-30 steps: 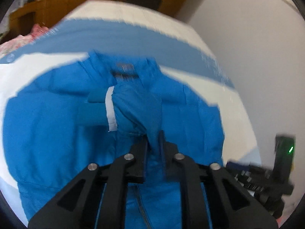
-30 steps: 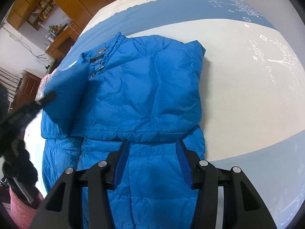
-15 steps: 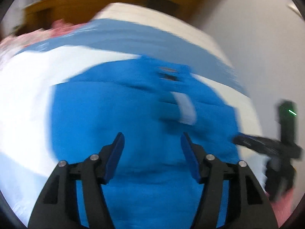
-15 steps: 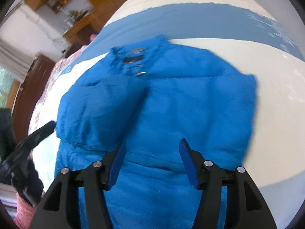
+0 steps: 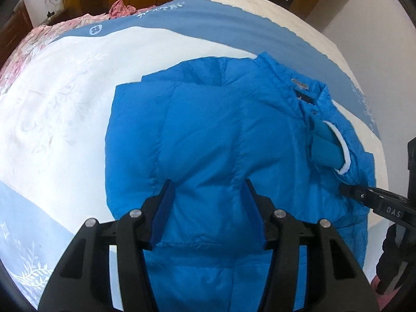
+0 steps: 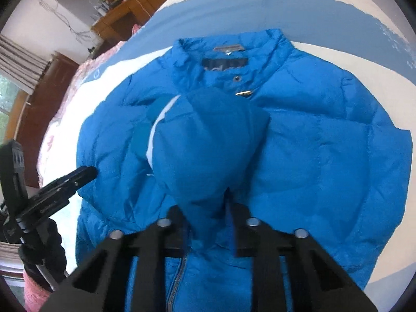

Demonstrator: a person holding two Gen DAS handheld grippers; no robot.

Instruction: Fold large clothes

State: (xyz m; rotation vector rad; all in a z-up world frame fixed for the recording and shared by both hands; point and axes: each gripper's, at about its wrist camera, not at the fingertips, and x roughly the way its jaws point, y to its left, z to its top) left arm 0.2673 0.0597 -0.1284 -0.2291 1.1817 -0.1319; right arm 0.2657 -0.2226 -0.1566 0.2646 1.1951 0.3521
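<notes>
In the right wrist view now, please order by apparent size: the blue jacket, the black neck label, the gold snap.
1. blue jacket, fills most of the view.
2. black neck label.
3. gold snap, smallest.
All lie at similar distance from the camera, so the order is sure.

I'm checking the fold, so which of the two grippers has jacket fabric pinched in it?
The right gripper: its jaws are closing on a bunched sleeve of the blue jacket. The left gripper has nothing pinched.
</notes>
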